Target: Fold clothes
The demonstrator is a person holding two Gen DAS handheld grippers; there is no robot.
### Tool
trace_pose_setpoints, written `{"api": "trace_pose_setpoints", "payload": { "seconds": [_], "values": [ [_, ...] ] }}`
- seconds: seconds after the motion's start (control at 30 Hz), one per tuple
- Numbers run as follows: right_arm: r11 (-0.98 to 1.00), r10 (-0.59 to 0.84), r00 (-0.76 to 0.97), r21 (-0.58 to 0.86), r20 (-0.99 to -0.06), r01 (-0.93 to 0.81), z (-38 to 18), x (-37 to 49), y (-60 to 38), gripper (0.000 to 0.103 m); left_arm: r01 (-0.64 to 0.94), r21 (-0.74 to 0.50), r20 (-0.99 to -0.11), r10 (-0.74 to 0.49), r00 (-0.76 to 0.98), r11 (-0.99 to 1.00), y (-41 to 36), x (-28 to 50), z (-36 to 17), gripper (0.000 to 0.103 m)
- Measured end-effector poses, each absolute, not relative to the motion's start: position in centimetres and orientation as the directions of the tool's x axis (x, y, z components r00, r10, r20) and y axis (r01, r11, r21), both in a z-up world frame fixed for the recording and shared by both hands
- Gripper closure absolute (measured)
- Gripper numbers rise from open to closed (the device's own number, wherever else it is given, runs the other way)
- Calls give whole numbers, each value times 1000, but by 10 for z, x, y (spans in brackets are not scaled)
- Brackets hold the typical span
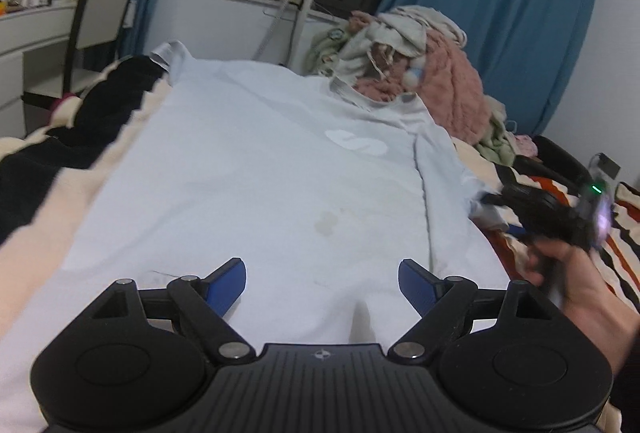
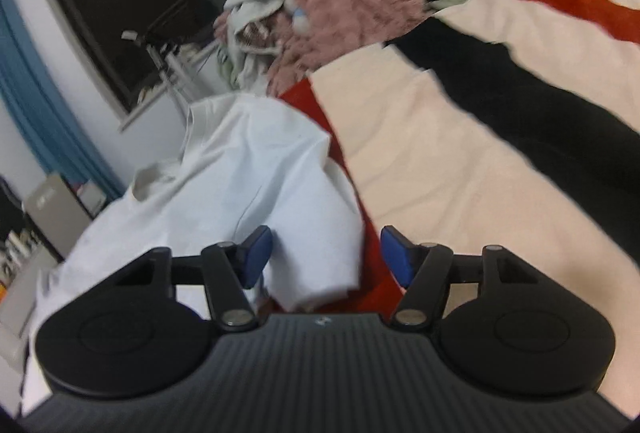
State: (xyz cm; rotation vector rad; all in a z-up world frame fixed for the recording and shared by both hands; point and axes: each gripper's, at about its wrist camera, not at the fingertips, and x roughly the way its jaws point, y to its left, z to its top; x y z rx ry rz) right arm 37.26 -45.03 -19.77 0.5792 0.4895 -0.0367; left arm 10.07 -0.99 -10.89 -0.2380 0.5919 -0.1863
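Left gripper (image 1: 322,283): nearest in the left wrist view, at 6 o'clock; jaws wide apart, nothing between them, poised over the lower body of the shirt.
Right gripper (image 2: 326,253): jaws apart, not clamped; the sleeve (image 2: 304,217) end lies between the blue pads (image 2: 256,249), not pinched as far as can be seen; in the left wrist view this gripper sits at 3 o'clock, blurred.
Pale blue T-shirt (image 1: 256,169): spread flat on the striped blanket (image 2: 460,153), collar (image 1: 360,95) toward 12 o'clock, right sleeve at 3 o'clock.
Clothes pile (image 1: 420,65): far end, at 1 o'clock, beside the collar.
Risk: the right jaws may close on only the sleeve hem, or catch the blanket beneath; either would drag the shirt askew and wrinkle the fold.
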Motion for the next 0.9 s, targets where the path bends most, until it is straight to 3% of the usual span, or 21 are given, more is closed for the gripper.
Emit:
{"api": "trace_pose_setpoints", "payload": {
  "seconds": [0.03, 0.07, 0.13, 0.33, 0.53, 0.7, 0.73, 0.8, 0.87, 0.9],
  "values": [
    [864, 114, 880, 484, -461, 142, -194, 382, -445, 49, 116, -278, -527, -252, 811, 953, -9, 101, -112, 18],
    [885, 125, 875, 450, -468, 114, -190, 391, -439, 68, 122, -284, -528, -261, 808, 951, -8, 102, -114, 18],
    [923, 143, 864, 379, -483, 59, -183, 408, -428, 95, 112, -298, -537, -263, 802, 948, -6, 105, -118, 18],
    [993, -86, 897, 30, -434, 110, -131, 432, -440, 97, 65, -361, -546, -268, 794, 930, 2, 117, -122, 18],
    [945, -322, 849, -196, -419, 261, -128, 487, -492, 97, 59, -371, -565, -276, 777, 927, 5, 129, -132, 18],
    [947, -313, 850, -207, -423, 246, -164, 501, -493, 95, 81, -327, -565, -264, 782, 942, -2, 136, -137, 17],
    [952, -302, 855, -173, -422, 251, -166, 500, -494, 93, 86, -318, -564, -262, 783, 944, -3, 138, -138, 17],
    [960, -280, 860, -100, -426, 263, -169, 495, -496, 73, 95, -303, -564, -258, 785, 948, -6, 140, -139, 17],
    [961, -264, 866, -40, -425, 273, -164, 486, -496, 20, 105, -287, -562, -256, 786, 952, -9, 140, -139, 17],
    [961, -255, 872, -12, -418, 275, -160, 480, -496, 15, 107, -280, -563, -253, 787, 954, -11, 139, -139, 17]
  ]
}}
